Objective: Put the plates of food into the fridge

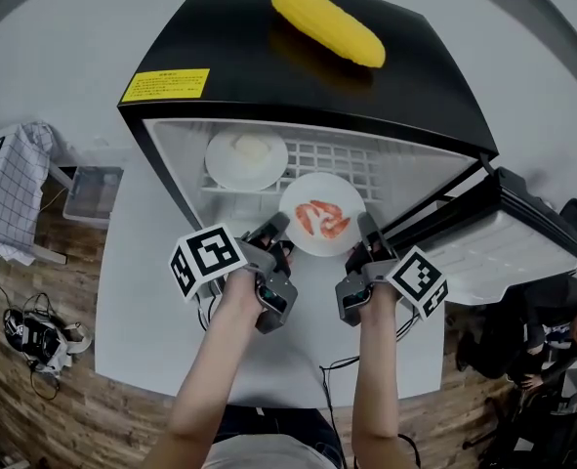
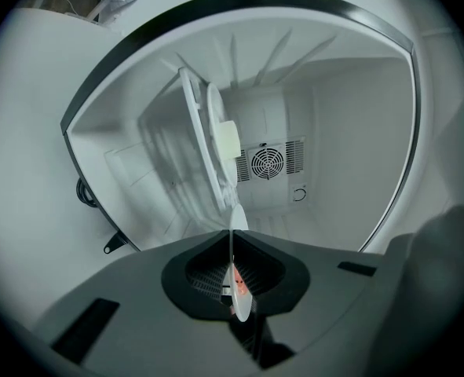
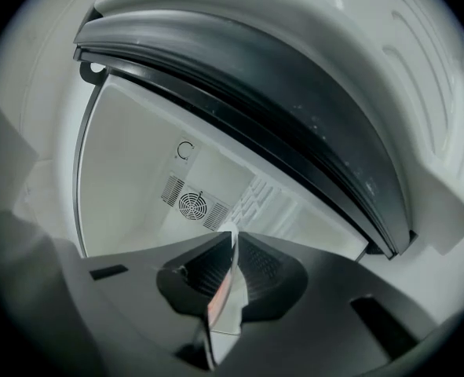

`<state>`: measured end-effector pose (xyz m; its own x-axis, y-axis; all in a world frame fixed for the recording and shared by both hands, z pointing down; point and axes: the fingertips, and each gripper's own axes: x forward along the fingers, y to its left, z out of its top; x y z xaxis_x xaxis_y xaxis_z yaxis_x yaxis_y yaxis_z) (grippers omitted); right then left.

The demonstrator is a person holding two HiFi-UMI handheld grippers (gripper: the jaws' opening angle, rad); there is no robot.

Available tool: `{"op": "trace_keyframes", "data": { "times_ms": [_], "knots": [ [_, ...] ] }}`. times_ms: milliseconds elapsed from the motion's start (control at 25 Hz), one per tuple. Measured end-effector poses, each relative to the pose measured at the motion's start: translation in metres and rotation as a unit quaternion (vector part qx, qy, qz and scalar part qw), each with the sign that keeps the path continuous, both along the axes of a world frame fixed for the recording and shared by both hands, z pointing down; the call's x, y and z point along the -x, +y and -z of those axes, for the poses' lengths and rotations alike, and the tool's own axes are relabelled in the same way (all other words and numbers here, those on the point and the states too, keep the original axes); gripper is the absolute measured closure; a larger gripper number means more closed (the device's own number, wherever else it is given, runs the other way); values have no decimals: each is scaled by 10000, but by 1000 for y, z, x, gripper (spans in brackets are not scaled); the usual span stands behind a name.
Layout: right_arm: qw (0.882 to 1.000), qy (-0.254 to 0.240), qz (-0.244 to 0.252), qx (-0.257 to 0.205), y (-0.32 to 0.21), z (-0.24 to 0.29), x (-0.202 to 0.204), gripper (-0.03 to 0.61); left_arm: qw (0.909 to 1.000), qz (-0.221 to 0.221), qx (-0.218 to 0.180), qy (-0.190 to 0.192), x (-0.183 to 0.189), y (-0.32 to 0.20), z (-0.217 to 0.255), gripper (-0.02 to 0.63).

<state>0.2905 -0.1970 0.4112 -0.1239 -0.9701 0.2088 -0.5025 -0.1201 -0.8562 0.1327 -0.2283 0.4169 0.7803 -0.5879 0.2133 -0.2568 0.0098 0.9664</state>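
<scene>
Head view: shrimp plate is held at the open mouth of the black mini fridge, the left gripper clamped on its rim at 9 o'clock and the right gripper at 3 o'clock. At 11 o'clock from it, a second plate with pale food rests on the wire shelf; a corn cob lies on the fridge's top at 12 o'clock.

Left gripper view — fingers pinch the shrimp plate's rim edge-on, fan grille at 12 o'clock beyond.

Right gripper view — fingers likewise nip that rim, the fridge door arching from 12 to 3 o'clock.
</scene>
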Motion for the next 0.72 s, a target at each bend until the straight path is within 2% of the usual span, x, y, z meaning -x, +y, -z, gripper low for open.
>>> {"op": "trace_keyframes", "data": {
  "times_ms": [480, 720],
  "knots": [
    [9972, 724, 22, 167, -26, -1, -3, 543, 9995, 305, -8, 99, -2, -19, -2, 594],
    [9852, 1669, -281, 280, -29, 3, -11, 541, 9987, 434, 22, 271, -8, -22, -1, 594]
  ]
}}
